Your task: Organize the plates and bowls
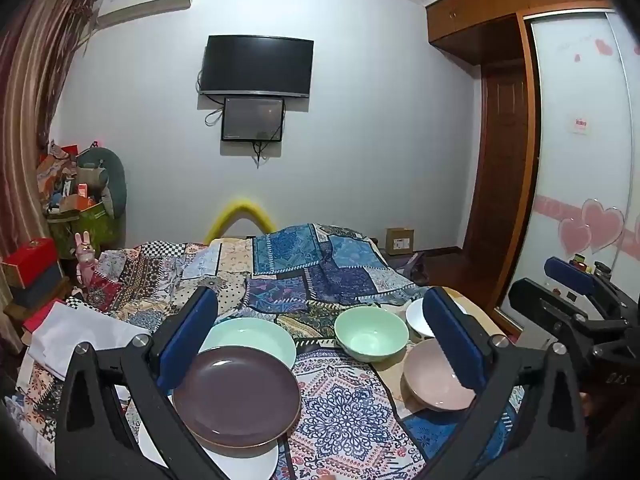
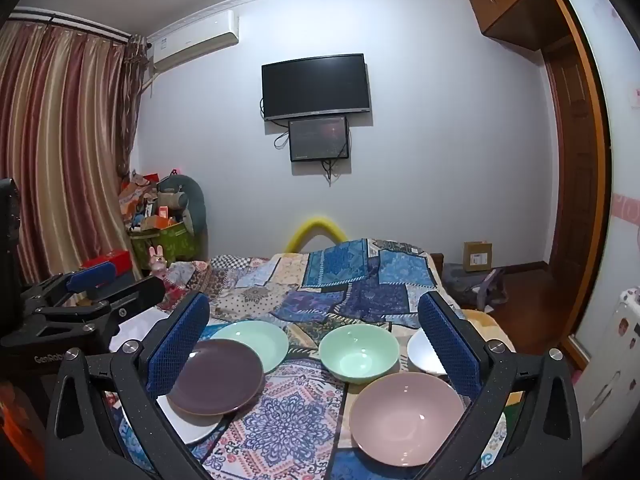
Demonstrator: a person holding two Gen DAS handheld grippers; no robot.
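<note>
Both claws hang spread wide above the bed, gripping nothing: the left claw (image 1: 320, 344) over the plates, the right claw (image 2: 314, 344) over the bowls. Nearest on the patchwork bedspread (image 2: 288, 412) lie a round purple ceramic plate (image 1: 236, 396) resting on a white plate (image 2: 188, 426), and a pink ceramic bowl (image 2: 408, 418). Beyond them sit a mint-green plate (image 2: 256, 338), a mint-green bowl (image 2: 359, 352) and a white bowl (image 2: 424, 350).

Plates (image 2: 216, 376) stacked left on bed (image 2: 296, 412); bowls (image 2: 359, 354) right.
</note>
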